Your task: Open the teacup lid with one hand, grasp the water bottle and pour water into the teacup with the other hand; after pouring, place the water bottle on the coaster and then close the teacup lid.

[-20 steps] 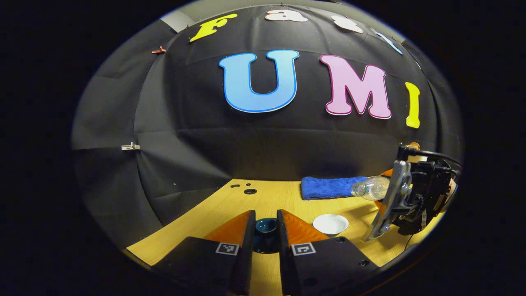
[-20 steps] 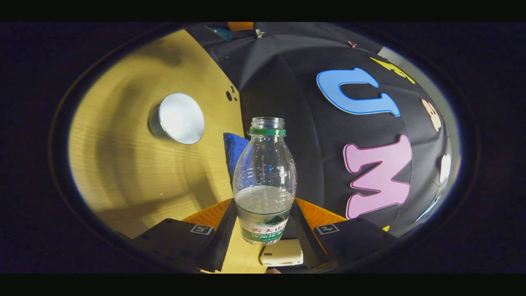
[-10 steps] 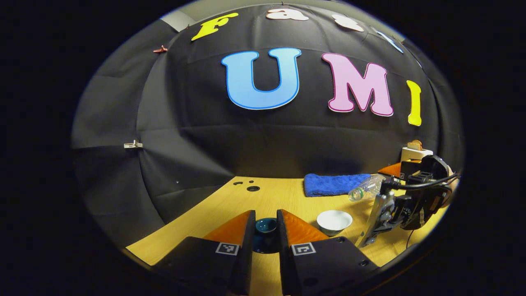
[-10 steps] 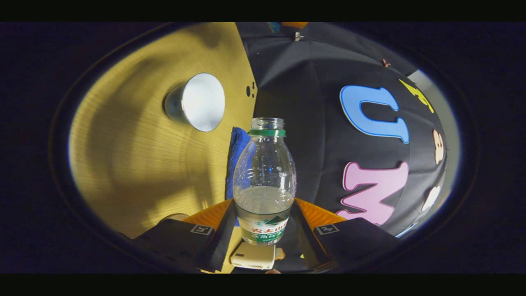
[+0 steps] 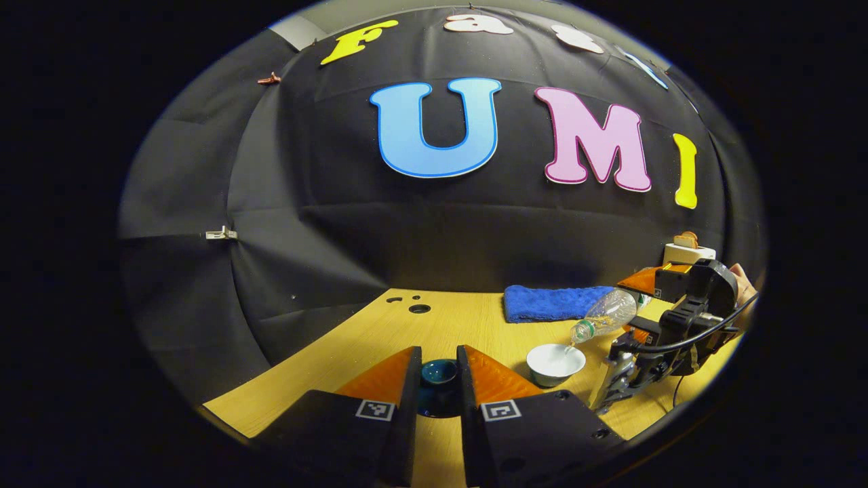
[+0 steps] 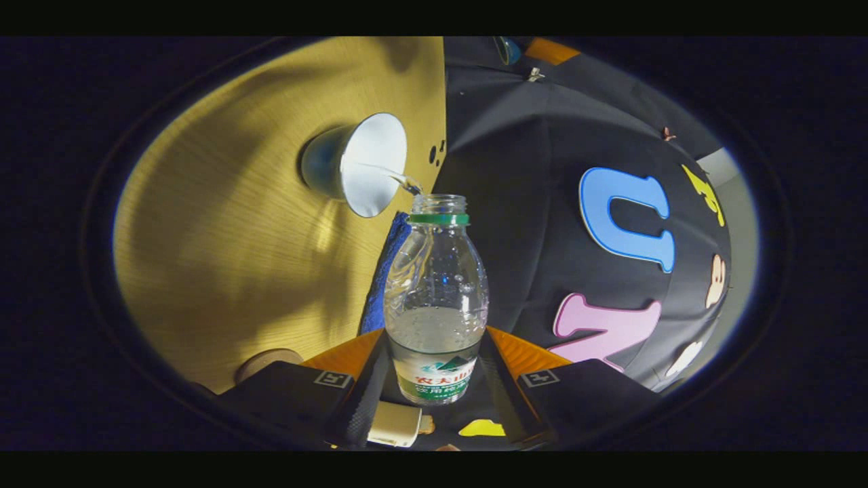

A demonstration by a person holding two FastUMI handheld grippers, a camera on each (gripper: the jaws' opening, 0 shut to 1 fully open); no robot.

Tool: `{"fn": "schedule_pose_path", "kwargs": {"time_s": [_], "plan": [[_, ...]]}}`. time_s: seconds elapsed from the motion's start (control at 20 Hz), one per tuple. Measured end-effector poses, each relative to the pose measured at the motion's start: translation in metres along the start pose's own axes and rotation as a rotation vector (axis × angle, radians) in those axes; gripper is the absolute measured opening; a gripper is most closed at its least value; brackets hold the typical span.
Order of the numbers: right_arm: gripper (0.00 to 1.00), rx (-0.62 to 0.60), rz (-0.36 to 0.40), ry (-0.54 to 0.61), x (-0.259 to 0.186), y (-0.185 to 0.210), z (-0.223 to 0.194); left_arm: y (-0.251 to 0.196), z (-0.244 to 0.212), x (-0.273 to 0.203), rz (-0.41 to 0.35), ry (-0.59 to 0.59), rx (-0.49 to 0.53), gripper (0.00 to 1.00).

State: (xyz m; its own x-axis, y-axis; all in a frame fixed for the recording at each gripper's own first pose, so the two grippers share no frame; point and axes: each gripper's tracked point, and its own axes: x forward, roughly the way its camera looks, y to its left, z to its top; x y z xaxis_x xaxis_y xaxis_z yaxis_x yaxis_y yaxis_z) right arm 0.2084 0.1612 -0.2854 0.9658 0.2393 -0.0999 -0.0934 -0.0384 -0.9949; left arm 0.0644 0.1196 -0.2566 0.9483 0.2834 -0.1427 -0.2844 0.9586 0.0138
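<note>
My left gripper (image 5: 439,359) is shut on the dark teal teacup lid (image 5: 439,375), holding it just above the wooden table (image 5: 380,339). To its right stands the white teacup (image 5: 556,360), uncovered. My right gripper (image 6: 434,335) is shut on the clear water bottle (image 6: 436,285), capless with a green neck ring. In the left gripper view the bottle (image 5: 605,315) is tilted mouth-down over the cup. A thin stream of water (image 6: 400,180) runs from its mouth into the teacup (image 6: 363,166). A round tan coaster (image 6: 268,360) peeks out beside my right fingers.
A folded blue towel (image 5: 550,303) lies at the back of the table, behind the cup. A small white toaster-like box (image 5: 686,249) sits at the far right. A hand (image 5: 742,281) holds the right gripper. Small holes (image 5: 418,308) mark the table's back edge.
The bottle has tipped further and its mouth has dropped to the teacup's rim; water now flows into the cup. My left gripper has stayed still with the lid.
</note>
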Motion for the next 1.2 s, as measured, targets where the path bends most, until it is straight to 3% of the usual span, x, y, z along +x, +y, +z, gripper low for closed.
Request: {"fn": "schedule_pose_path", "kwargs": {"time_s": [0.05, 0.25, 0.85, 0.95, 1.0, 1.05, 1.2], "plan": [[0.74, -0.013, -0.004, 0.0, 0.0, -0.001, -0.001, 0.001, -0.002, -0.001, 0.002, 0.001, -0.001, 0.32], [0.74, -0.037, -0.004, 0.004, 0.003, -0.004, -0.002, 0.004, -0.001, -0.002, 0.007, 0.0, -0.008, 0.29], [0.74, -0.165, -0.074, -0.039, 0.002, -0.012, 0.005, 0.004, -0.006, -0.002, 0.009, 0.002, -0.027, 0.32], [0.74, -0.182, -0.08, -0.048, 0.004, -0.014, 0.009, 0.004, -0.006, -0.003, 0.01, 0.002, -0.028, 0.28], [0.74, -0.188, -0.08, -0.051, 0.004, -0.014, 0.01, 0.005, -0.005, -0.004, 0.011, 0.001, -0.029, 0.32], [0.74, -0.192, -0.081, -0.053, 0.005, -0.015, 0.009, 0.005, -0.004, -0.005, 0.009, -0.002, -0.03, 0.29], [0.74, -0.228, -0.092, -0.058, 0.004, -0.02, 0.008, 0.004, -0.003, -0.006, 0.006, -0.006, -0.033, 0.32]]}}
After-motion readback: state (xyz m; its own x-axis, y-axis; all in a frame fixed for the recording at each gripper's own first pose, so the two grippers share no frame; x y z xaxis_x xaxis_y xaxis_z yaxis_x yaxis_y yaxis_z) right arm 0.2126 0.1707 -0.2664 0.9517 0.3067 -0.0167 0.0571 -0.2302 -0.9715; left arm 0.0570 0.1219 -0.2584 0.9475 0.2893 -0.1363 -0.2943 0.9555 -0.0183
